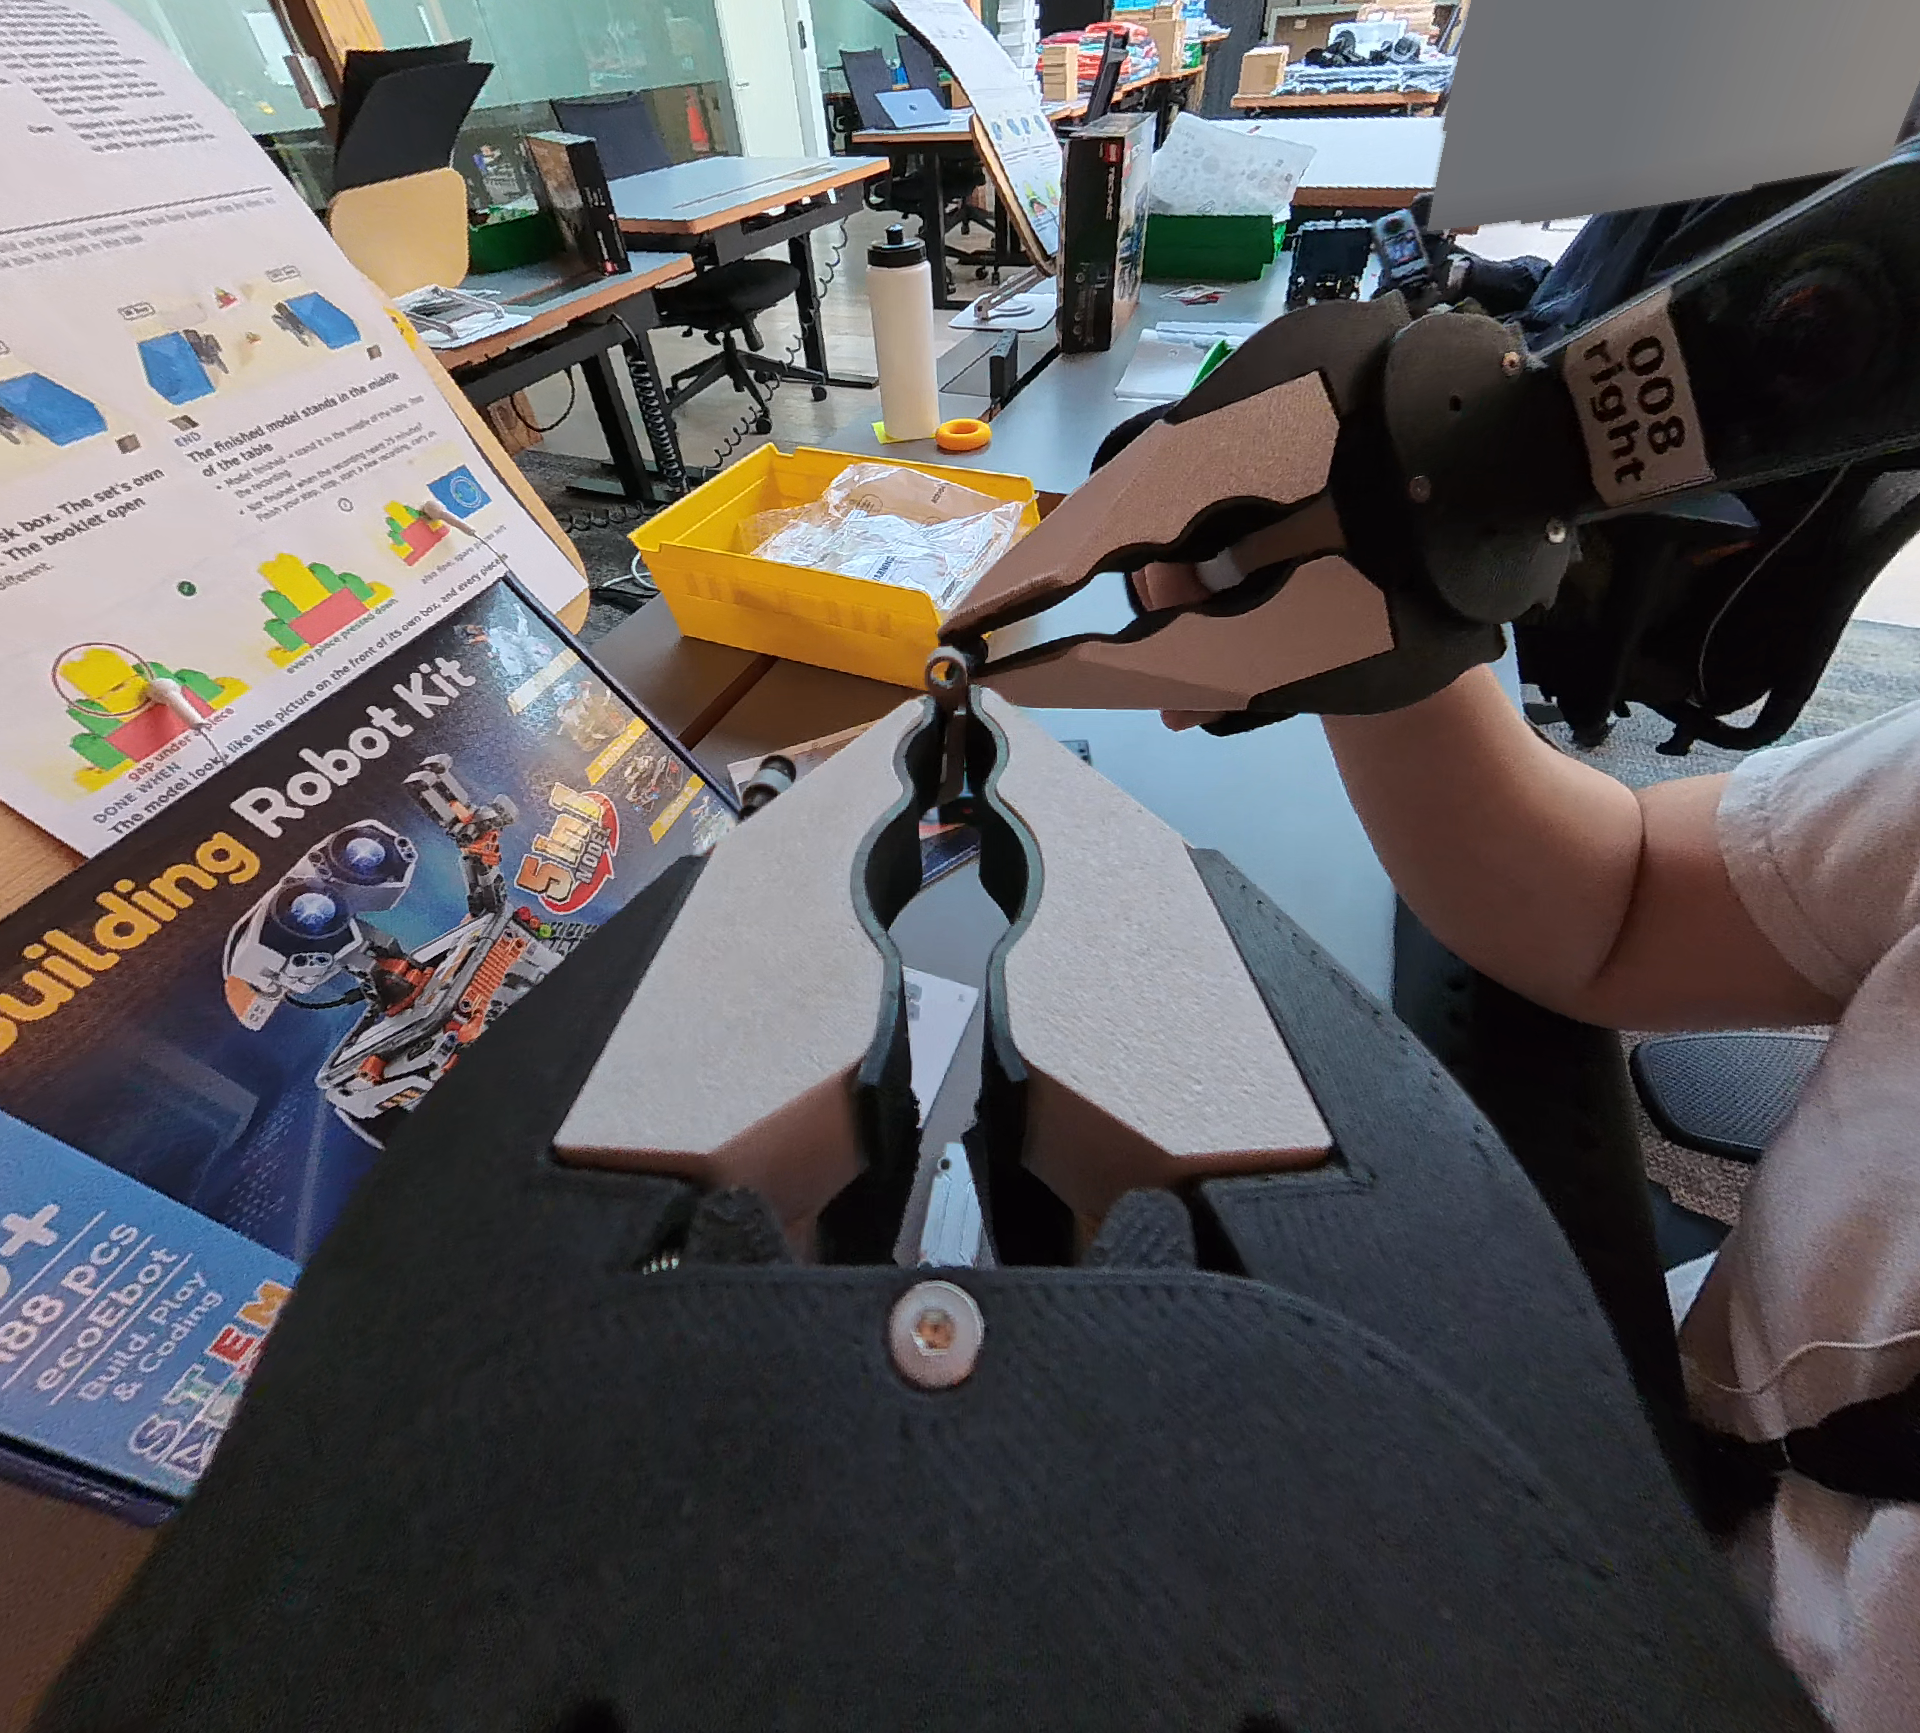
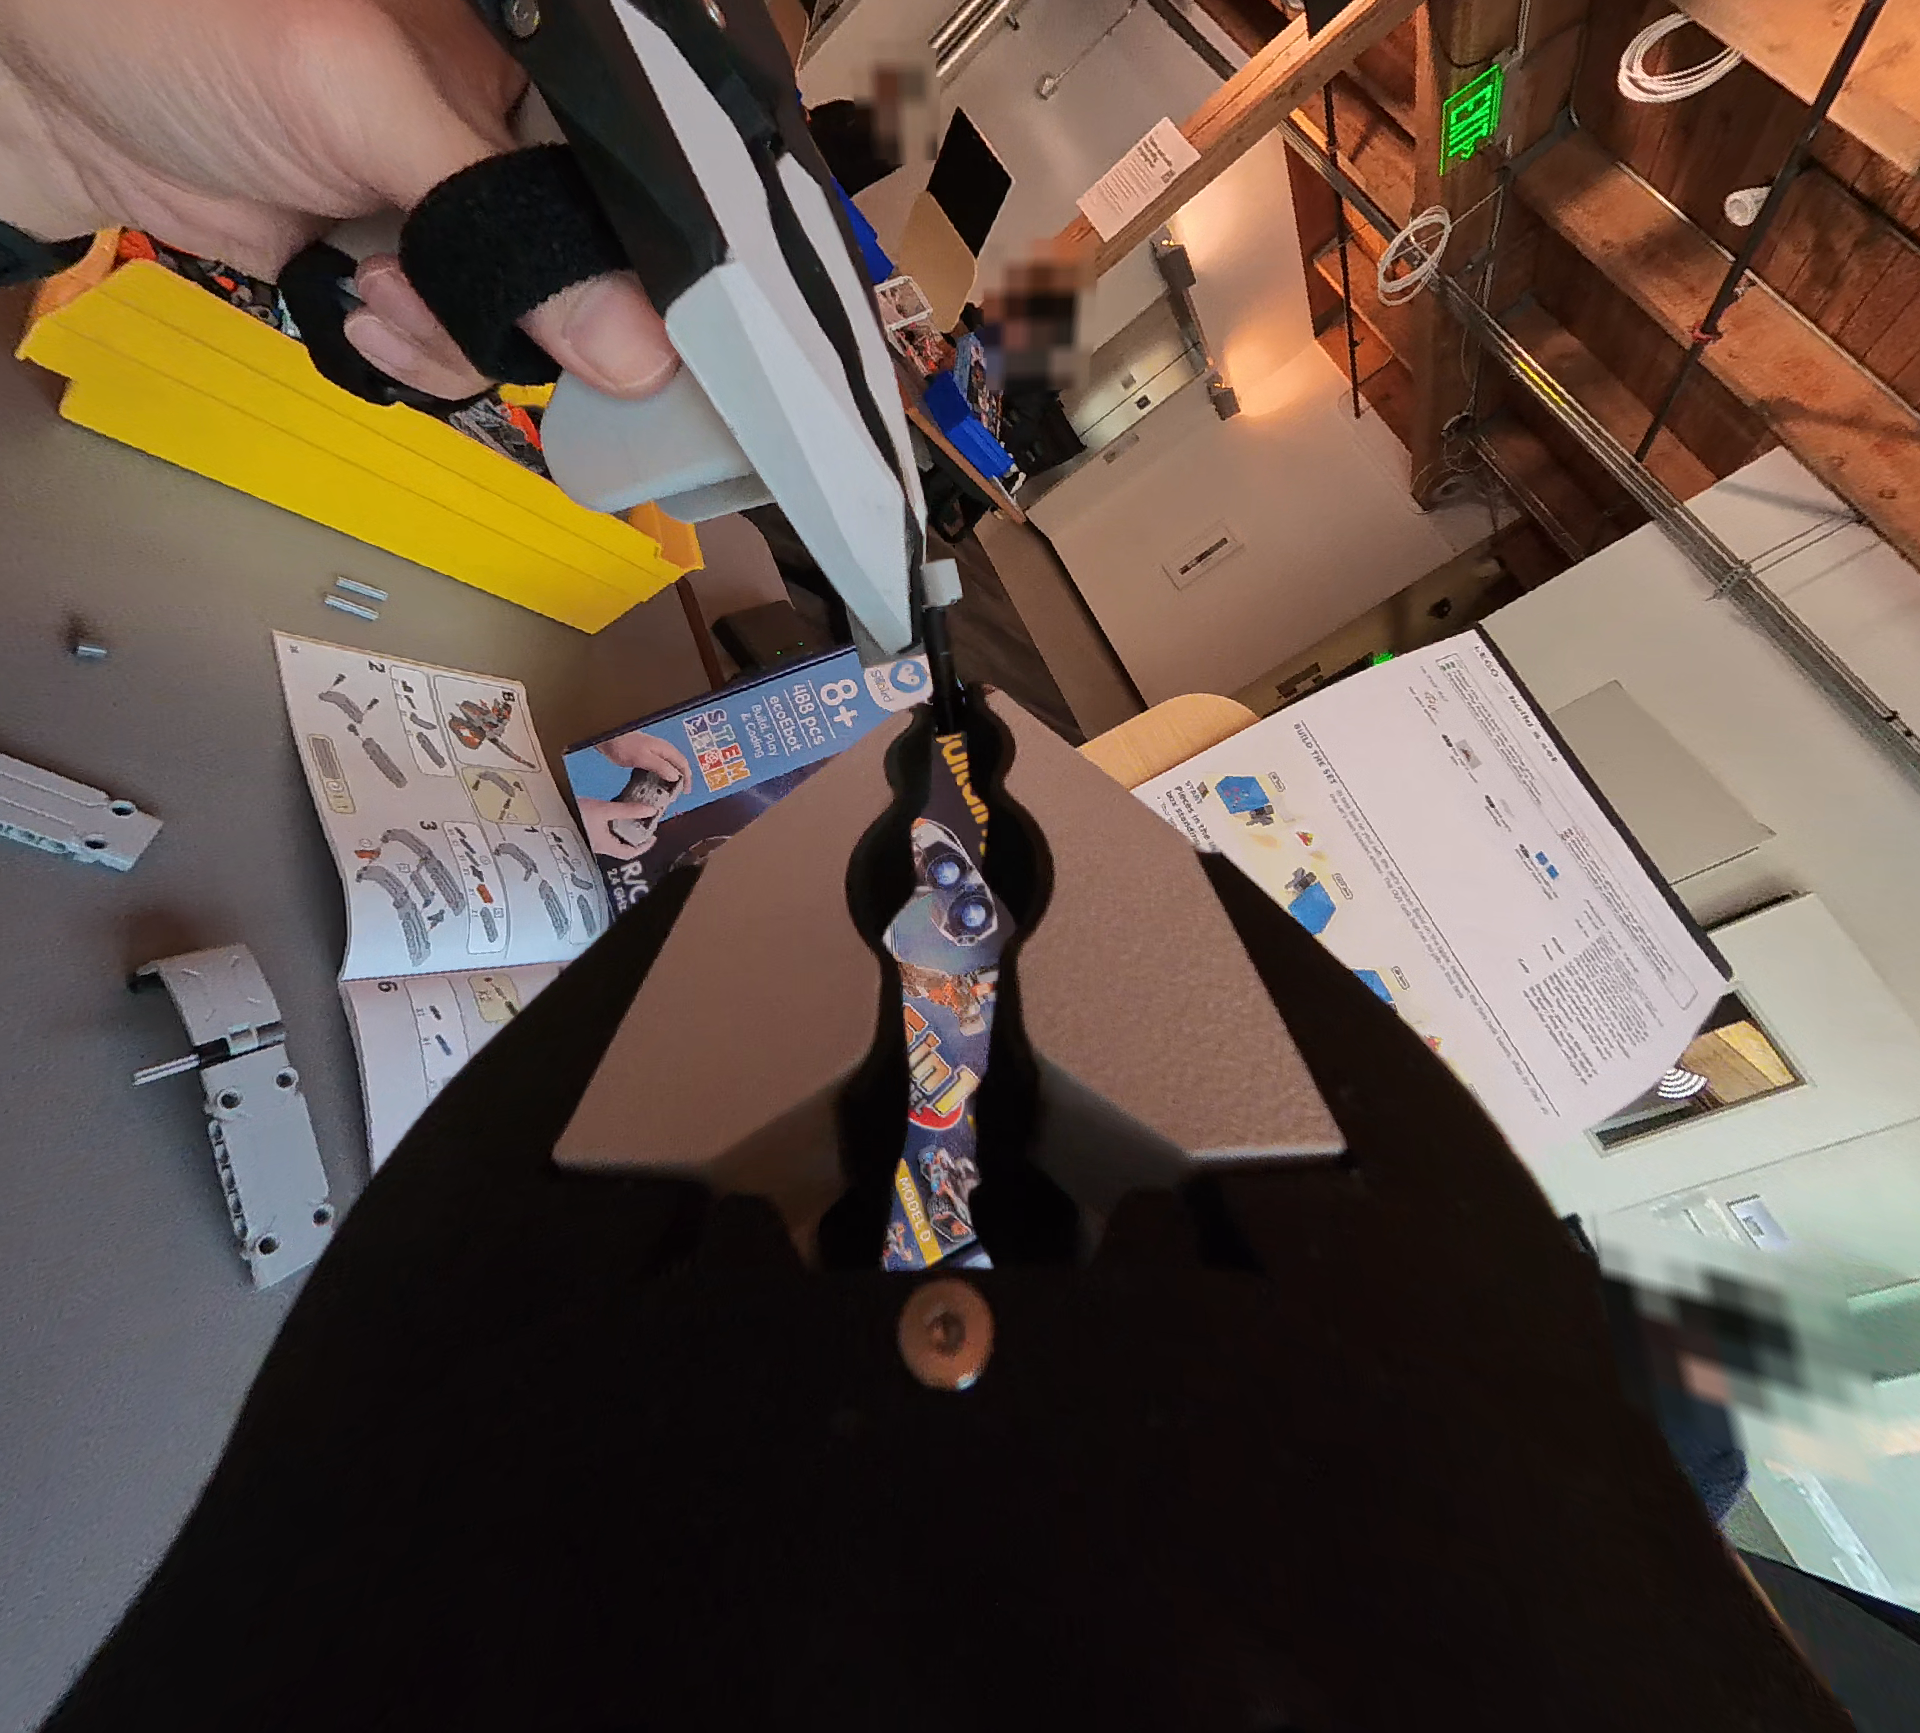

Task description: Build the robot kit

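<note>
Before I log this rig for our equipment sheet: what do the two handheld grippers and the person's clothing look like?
Both the left gripper and right gripper have black textured bodies and flat tan, pointed fingers with wavy black inner edges. A tan printed label wraps the right one. The person wears a white short sleeve and black finger loops.

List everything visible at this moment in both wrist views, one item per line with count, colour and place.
Black axle: one, thin, held at both grippers' tips.
Small bush: one, light grey, on the axle's end.
Yellow bins: two; one holds clear bags, another lies behind the left hand in the right wrist view.
Kit box: one, blue, left on the table.
Instruction booklet: one, white, open on the table.
Grey beam parts: several, loose on the table.
Printed sheet: one, white, leaning on a board.
Water bottle: one, white, behind the bin.
Orange ring: one, beside the bottle.
Left gripper: shut on the axle.
Right gripper: shut on the axle.
</note>
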Motion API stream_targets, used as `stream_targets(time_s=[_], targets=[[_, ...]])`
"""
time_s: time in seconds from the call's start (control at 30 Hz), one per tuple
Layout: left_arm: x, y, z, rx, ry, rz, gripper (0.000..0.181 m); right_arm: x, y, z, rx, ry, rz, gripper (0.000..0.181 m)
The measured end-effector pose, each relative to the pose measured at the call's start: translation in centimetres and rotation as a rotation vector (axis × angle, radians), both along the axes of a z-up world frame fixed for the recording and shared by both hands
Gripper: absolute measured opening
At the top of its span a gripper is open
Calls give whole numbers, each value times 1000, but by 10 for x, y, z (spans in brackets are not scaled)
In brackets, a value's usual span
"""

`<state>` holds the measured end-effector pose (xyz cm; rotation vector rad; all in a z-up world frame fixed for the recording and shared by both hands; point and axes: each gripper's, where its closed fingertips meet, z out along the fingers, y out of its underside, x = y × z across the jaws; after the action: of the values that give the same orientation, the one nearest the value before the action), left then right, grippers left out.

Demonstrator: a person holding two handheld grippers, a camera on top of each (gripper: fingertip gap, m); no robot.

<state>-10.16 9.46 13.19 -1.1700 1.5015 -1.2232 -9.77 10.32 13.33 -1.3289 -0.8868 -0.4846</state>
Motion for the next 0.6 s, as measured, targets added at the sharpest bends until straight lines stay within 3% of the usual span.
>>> stream_targets(time_s=[0.6], targets=[[-2,7,-1,-18,9,36,1,-6,-1,1,14,34,61,5]])
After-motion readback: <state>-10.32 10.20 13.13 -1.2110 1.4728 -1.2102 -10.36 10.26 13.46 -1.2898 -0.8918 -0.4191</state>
